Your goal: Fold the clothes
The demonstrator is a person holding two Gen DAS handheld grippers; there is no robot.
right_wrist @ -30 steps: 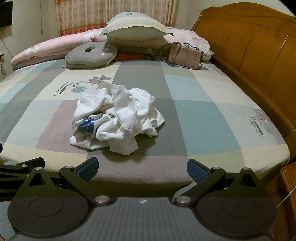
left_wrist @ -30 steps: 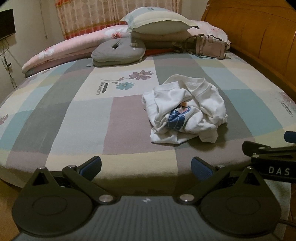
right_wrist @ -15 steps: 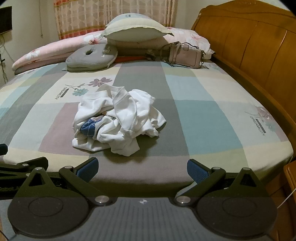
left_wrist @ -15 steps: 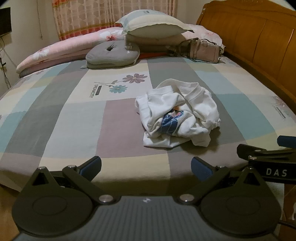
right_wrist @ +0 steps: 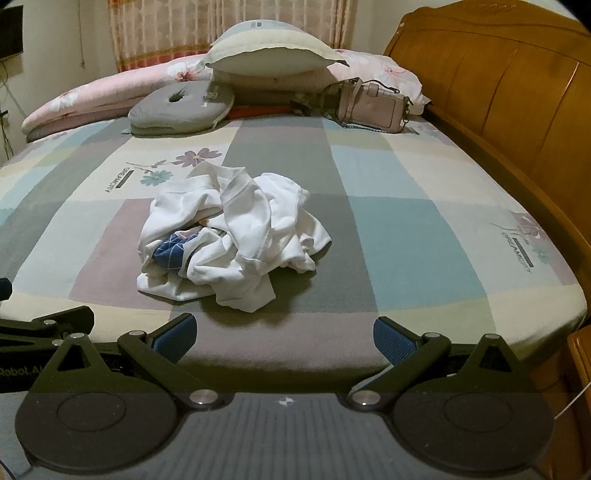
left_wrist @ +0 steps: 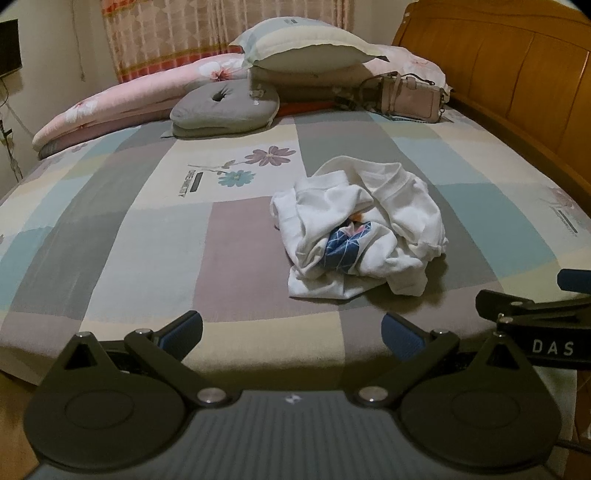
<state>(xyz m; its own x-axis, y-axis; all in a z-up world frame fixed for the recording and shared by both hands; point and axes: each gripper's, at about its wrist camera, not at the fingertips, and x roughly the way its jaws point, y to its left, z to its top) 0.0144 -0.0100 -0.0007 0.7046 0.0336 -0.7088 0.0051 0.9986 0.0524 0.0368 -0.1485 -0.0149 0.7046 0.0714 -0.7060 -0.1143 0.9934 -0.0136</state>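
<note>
A crumpled white garment lies in a heap on the bed, near its foot edge and roughly mid-width. A patch of navy fabric with thin white lines shows in a fold on the side facing the cameras. The sheet beneath is a patchwork of grey, mauve, pale blue and cream blocks, with a printed flower just beyond the heap.

The left gripper hangs at the foot of the bed, short of the garment, its blue-padded fingers spread wide with nothing between them. The right gripper sits beside it at the same edge, its fingers likewise spread and empty. Each gripper shows at the margin of the other's view; neither touches the cloth.

At the far end, a grey cushion with a hole in its middle lies on the sheet. Behind it is a rolled pink floral quilt, and a striped pillow tops a stack of bedding. A pale pink handbag rests near the wooden headboard, which runs along the right side. A patterned curtain hangs behind.
</note>
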